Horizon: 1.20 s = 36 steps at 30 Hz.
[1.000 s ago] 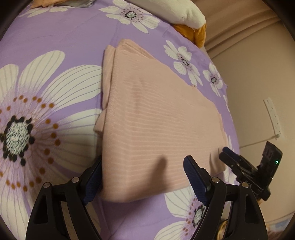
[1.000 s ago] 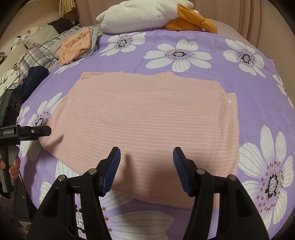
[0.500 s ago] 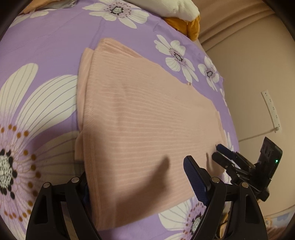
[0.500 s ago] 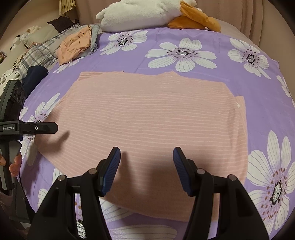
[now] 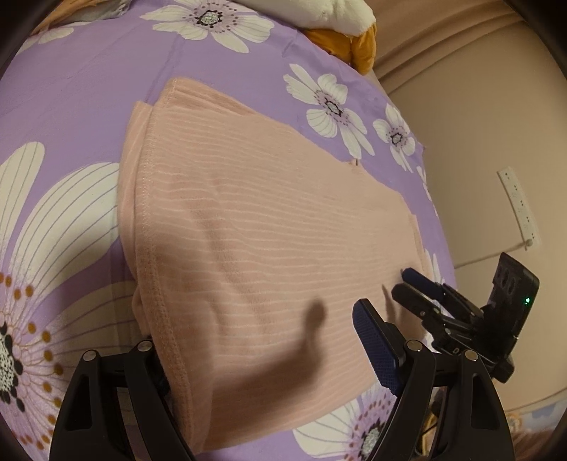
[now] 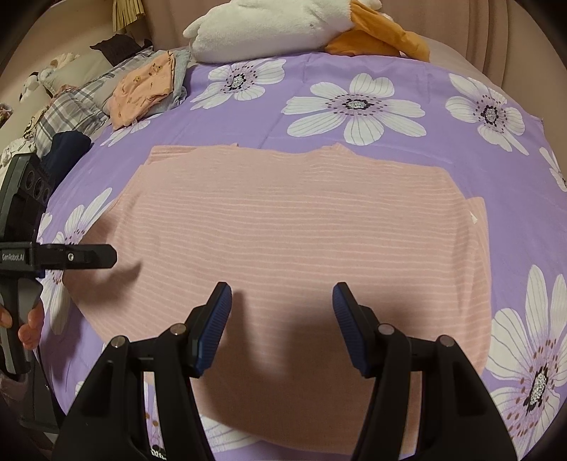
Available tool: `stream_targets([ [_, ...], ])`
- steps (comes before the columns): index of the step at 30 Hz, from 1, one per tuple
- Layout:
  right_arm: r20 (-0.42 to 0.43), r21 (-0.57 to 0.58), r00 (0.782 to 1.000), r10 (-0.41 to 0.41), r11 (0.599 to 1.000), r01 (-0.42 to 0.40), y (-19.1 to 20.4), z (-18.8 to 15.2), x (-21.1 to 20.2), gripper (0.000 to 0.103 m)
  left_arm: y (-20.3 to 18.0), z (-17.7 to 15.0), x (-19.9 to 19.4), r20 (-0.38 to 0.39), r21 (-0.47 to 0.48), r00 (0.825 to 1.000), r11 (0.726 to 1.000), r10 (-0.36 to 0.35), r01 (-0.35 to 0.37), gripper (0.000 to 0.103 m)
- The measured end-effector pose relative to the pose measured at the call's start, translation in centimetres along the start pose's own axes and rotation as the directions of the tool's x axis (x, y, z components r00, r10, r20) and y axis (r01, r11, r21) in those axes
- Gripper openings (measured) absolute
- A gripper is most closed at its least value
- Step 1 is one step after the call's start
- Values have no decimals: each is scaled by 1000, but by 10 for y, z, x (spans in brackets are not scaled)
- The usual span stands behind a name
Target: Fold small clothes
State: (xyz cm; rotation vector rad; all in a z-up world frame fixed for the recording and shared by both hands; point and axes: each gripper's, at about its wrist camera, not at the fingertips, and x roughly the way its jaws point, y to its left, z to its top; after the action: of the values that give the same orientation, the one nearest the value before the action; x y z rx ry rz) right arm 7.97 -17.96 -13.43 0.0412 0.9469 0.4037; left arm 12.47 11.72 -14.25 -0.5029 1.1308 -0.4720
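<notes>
A pink striped garment (image 5: 269, 248) (image 6: 297, 241) lies folded flat on the purple flowered sheet (image 5: 81, 92) (image 6: 478, 170). My left gripper (image 5: 262, 329) stands open wide across the garment's near left corner. The stitched hem (image 5: 156, 290) lies over its left finger and hides that pad, while the blue right pad (image 5: 375, 340) hovers above the cloth. In the right wrist view this left gripper (image 6: 102, 256) reaches in sideways over the garment's left edge. My right gripper (image 6: 281, 319) (image 5: 407, 283) is open above the garment's near edge, with nothing between its pads.
A white plush toy (image 6: 269, 28) with orange parts (image 6: 386, 35) lies at the far end of the bed. A pile of other clothes (image 6: 141, 88) sits at the far left. A beige wall with a white power strip (image 5: 519, 209) borders the bed's right side.
The left gripper has slid in over the garment's left corner, so the hem now covers its left finger. The right gripper has edged slightly further over the cloth.
</notes>
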Motion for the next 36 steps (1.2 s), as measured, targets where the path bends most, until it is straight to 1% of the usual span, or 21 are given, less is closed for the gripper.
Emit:
stream_targets([
  [2,2,-1,1000,2,1000,-2,0,3,2,60,-2,-1,-1,7,8,1000,1000,5,-5,83],
  [4,5,-3,1000,1,1000,-1,0,6,5,60,-4,-2,-2,8,17,1000,1000,14,-14,79],
  [10,16,25,1000,22,999,-23,-4,17,15,60,-12,-1,-2,5,35,1000,999,14,-14,78],
  [11,15,31,999,28,999,-28,-4,19,17,60,-13,-1,-1,4,38,1000,999,20,-21,76],
  [13,14,41,999,43,998,-43,-5,24,22,60,-14,-1,0,1,44,999,998,49,-49,62],
  [15,13,50,998,57,997,-58,-6,31,28,59,-15,0,1,2,47,997,995,82,-82,54],
  [16,13,53,998,63,997,-64,-6,34,31,59,-14,-1,1,5,45,996,995,90,-90,44],
  [17,14,56,998,66,996,-67,-5,37,33,53,-13,0,-1,9,37,994,994,107,-107,39],
  [18,18,57,997,68,996,-69,-4,41,35,45,-12,0,-1,8,30,993,993,114,-114,34],
  [19,19,52,997,76,996,-77,-2,45,38,41,-10,0,-2,7,19,994,994,112,-112,31],
  [21,12,53,996,94,994,-94,3,52,46,27,-8,0,-5,19,8,993,993,117,-117,27],
  [23,3,46,994,107,993,-107,8,58,53,20,-10,-1,-6,25,13,992,992,127,-128,26],
  [24,-1,28,996,91,995,-91,13,60,59,16,-11,-2,-7,27,15,991,991,132,-133,24],
  [26,-31,4,999,41,999,-41,19,61,68,11,-14,-2,-8,33,23,990,990,140,-141,22],
  [29,-48,-11,998,28,1000,-29,20,62,72,11,-18,-2,-10,42,27,989,990,139,-140,21],
  [32,-61,9,997,43,999,-42,17,60,63,11,-20,-2,-13,50,29,989,990,139,-141,20],
  [35,-34,2,995,95,995,-95,21,47,39,11,-22,-2,-15,59,30,988,989,140,-142,20],
  [36,-34,-3,994,101,995,-101,23,43,34,11,-22,-2,-15,59,27,988,990,140,-142,20],
])
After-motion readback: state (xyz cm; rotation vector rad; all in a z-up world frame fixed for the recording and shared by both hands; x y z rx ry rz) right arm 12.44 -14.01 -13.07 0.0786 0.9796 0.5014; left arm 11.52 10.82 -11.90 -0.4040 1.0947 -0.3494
